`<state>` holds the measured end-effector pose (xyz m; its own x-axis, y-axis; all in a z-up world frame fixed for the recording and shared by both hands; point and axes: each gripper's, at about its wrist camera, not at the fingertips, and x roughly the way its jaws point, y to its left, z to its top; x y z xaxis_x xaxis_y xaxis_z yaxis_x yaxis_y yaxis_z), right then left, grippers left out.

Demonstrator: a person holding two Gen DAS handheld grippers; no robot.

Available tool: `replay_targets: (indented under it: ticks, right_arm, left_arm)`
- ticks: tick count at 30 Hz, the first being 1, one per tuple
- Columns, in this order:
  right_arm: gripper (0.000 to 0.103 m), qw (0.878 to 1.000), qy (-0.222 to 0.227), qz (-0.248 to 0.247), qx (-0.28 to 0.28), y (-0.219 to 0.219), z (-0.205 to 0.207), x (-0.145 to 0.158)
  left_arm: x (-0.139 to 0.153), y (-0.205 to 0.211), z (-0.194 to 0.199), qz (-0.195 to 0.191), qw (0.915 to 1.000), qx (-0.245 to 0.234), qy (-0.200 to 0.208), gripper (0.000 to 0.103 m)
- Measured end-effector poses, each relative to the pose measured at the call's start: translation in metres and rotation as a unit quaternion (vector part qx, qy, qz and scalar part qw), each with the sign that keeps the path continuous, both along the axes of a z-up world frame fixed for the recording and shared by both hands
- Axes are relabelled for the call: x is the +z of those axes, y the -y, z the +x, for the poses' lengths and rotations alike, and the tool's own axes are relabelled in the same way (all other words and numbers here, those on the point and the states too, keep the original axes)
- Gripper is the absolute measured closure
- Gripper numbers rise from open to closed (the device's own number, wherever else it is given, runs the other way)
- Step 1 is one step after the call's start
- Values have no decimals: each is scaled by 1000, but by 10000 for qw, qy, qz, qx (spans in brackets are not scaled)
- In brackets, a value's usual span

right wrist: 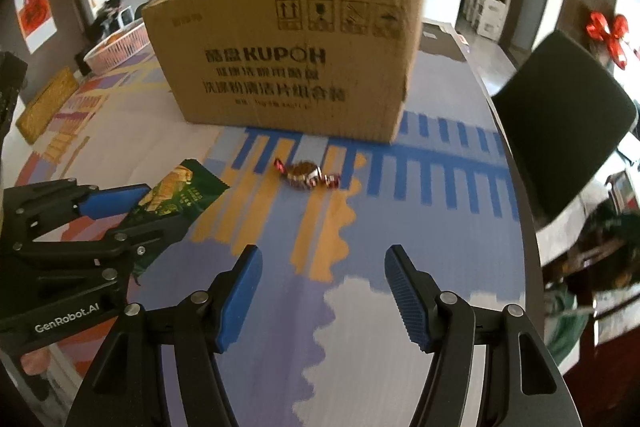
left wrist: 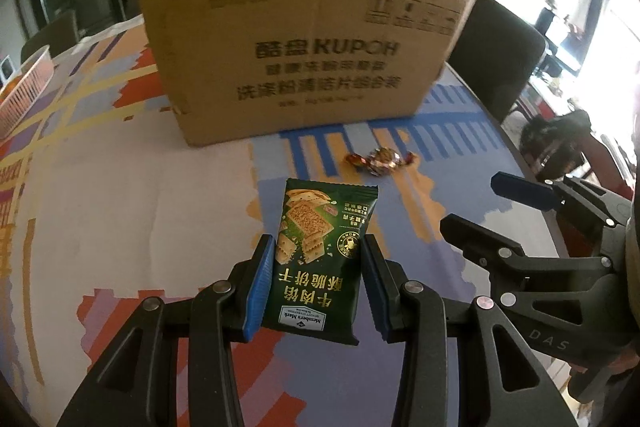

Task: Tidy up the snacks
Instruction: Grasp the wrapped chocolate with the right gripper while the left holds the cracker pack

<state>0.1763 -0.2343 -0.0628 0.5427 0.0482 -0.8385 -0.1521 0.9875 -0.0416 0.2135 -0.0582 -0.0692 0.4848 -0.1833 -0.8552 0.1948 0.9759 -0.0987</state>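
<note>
Green snack packet [left wrist: 316,259] with gold crackers printed on it sits between the two blue pads of your left gripper [left wrist: 318,267]. The pads press on its two long sides, so you are gripping it. Its long side runs straight away from you, along the fingers. The end with the white label is close to your hand, and the crimped end points at the big brown cardboard box [left wrist: 304,43]. The words on the packet look upside down from the left wrist view. You cannot tell if the packet touches the table or is lifted a little.

From the right wrist view, the same packet [right wrist: 184,191] pokes out past the left gripper [right wrist: 132,211] and leans toward the box [right wrist: 288,47].

Your right gripper [right wrist: 324,283] has its fingers spread wide, and it holds nothing. It hangs over the bright patterned tablecloth [right wrist: 360,307]. In the left wrist view it [left wrist: 492,203] is just beside the packet, on the right.

One small shiny candy [right wrist: 306,173] in a red and gold twist wrapper lies flat on the cloth. It is between the packet and the box, near the box front. Its twisted ends point left and right.

The box stands upright with its top flaps open.
</note>
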Motion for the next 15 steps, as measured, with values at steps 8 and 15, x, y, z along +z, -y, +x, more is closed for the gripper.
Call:
replay_targets:
  ticks: [8,15]
  right_arm:
    - [39,9982,-125,-149,559,-13,39,-6]
    - [41,9942,-368,-421,919,-23,69,-22]
  left_arm:
    - [4,-6,16,50,9995,286,87,61]
    - [0,-11,26,47,9989,465,61,61]
